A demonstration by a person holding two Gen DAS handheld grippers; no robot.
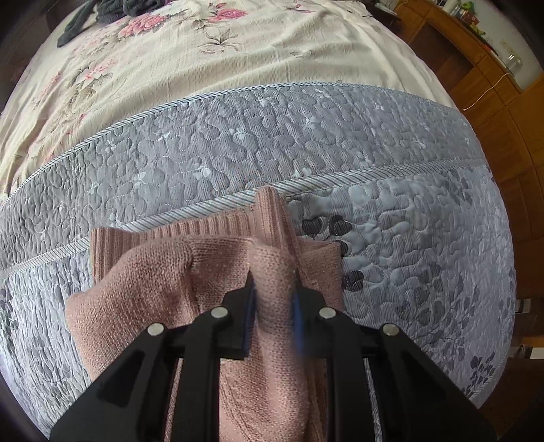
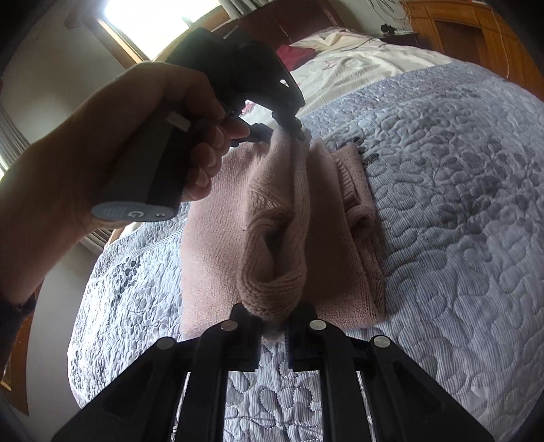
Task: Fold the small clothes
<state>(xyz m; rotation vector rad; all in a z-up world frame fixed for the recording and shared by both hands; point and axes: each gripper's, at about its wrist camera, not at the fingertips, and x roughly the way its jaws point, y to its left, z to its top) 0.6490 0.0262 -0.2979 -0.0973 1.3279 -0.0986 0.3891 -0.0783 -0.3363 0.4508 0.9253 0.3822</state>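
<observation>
A pink knitted garment (image 1: 146, 272) lies partly folded on the grey quilted bedspread (image 1: 238, 142), its ribbed hem toward the far edge. My left gripper (image 1: 273, 292) is shut on a raised fold of the knit. In the right wrist view the same pink garment (image 2: 217, 217) stretches between both tools. My right gripper (image 2: 273, 314) is shut on the rolled knit edge at the near end. The left gripper (image 2: 289, 129), held by a hand (image 2: 190, 112), pinches the far end above the bed.
A cream floral sheet (image 1: 210, 51) covers the far part of the bed, with dark clothes (image 1: 112, 13) heaped at its far left. Wooden furniture (image 1: 482, 68) stands to the right. A window (image 2: 153, 17) is behind the hand, and a red item (image 2: 294, 54) lies near the headboard.
</observation>
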